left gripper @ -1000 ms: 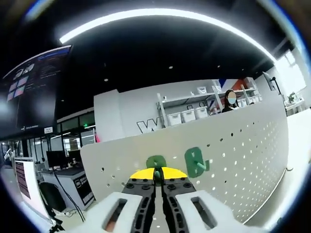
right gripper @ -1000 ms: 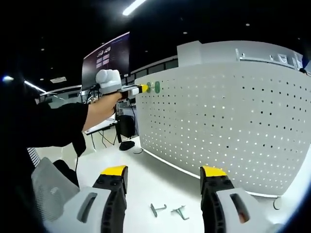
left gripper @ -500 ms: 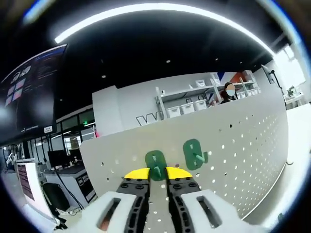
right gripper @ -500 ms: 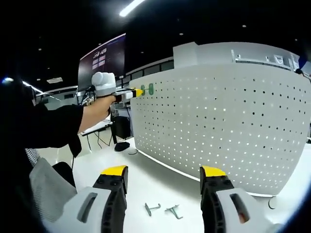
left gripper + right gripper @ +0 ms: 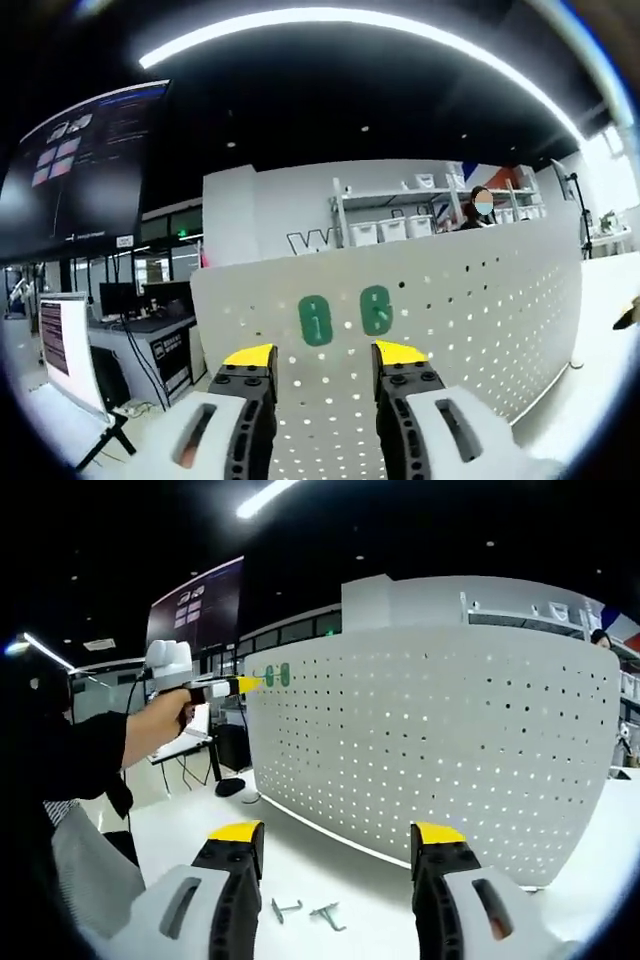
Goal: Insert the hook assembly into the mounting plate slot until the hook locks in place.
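1. Left gripper view: the left gripper has its yellow-tipped jaws spread wide apart, nothing between them. Right past the tips is the white pegboard, and two green hook plates sit side by side on it near its top edge: the left green hook and the right green hook. Both look seated flat on the board, clear of the jaws.
2. Same view, far behind the board there's a shelf with white bins, and a big dark screen up on the left.
3. Right gripper view: the right gripper is also wide open and holds nothing, hovering low over the white table.
4. Two loose metal hooks lie on the table between its jaws, near the camera.
5. Far left in that view, a person's hand holds the left gripper just beside the two green hooks at the board's upper left corner.
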